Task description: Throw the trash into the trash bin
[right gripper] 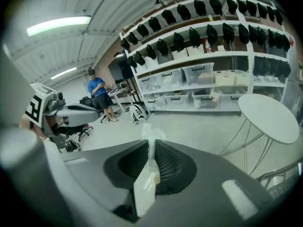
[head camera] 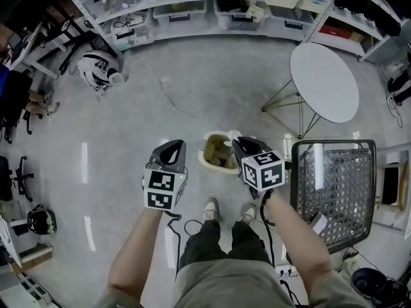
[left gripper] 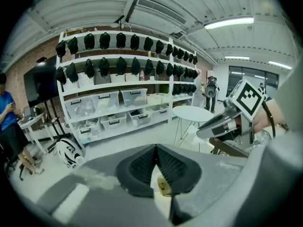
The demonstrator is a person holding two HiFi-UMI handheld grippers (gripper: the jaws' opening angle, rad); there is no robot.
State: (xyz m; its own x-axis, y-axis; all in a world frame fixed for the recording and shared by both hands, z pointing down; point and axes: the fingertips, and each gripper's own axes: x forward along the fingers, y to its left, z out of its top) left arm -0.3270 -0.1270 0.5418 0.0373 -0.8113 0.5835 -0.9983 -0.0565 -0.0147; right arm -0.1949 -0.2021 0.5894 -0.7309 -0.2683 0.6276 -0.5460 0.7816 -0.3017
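A cream trash bin stands on the floor just ahead of the person's shoes, with brown and pale rubbish inside. My right gripper hangs over the bin's right rim, shut on a crumpled white scrap of trash. In the right gripper view the scrap sticks up past the jaw tips of that gripper. My left gripper is to the left of the bin, shut with nothing in it. In the left gripper view the pads of this gripper meet, and the bin shows below them.
A round white table stands at the far right and a black mesh cart close on the right. Shelves with plastic boxes line the back. A white helmet lies at the left. A person in blue stands far off.
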